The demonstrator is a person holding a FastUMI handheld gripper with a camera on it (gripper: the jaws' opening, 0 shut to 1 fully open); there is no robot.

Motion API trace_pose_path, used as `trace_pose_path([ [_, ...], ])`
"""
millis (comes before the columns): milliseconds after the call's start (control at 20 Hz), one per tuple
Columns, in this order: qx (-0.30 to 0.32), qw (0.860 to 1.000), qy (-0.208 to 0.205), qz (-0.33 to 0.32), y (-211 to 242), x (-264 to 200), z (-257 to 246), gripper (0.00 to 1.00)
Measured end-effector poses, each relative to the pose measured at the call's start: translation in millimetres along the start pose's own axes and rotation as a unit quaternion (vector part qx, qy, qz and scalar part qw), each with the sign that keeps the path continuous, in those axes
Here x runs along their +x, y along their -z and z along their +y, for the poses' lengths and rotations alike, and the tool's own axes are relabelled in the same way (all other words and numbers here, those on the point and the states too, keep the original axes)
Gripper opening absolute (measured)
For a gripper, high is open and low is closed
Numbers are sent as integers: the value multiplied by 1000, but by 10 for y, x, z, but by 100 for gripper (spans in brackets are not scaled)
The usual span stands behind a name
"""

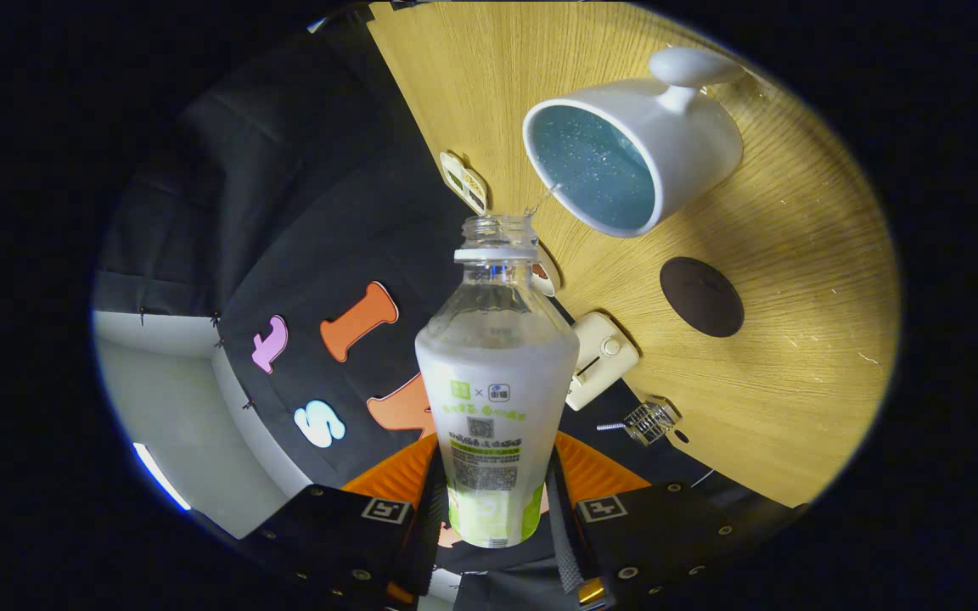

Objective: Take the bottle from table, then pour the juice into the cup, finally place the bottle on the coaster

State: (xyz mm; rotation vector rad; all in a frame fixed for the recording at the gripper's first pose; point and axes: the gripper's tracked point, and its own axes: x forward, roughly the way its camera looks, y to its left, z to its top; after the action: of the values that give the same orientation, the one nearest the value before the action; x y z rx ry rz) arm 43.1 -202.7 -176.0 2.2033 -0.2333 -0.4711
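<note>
While the bottle (496,399) is clamped between both fingers of the gripper (493,509), its open neck is held tipped toward the cup (637,140), and a thin stream is seen running from the neck to the cup's rim. Beside the cup, a dark round coaster (701,296) lies on the wooden table (812,280). A small cream-coloured device (599,356) is seen near the table's edge.

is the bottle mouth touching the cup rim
Apart. The gripper view shows wood table between the bottle mouth and the cup rim, a thin stream bridging it.
</note>
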Motion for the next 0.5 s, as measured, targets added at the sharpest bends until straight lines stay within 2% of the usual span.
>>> trace_pose_path([
  [350, -18, 1000, 10, -7, -23, -20, -93, 57],
  [500, -56, 998, 22, -8, -45, -37, -204, 57],
])
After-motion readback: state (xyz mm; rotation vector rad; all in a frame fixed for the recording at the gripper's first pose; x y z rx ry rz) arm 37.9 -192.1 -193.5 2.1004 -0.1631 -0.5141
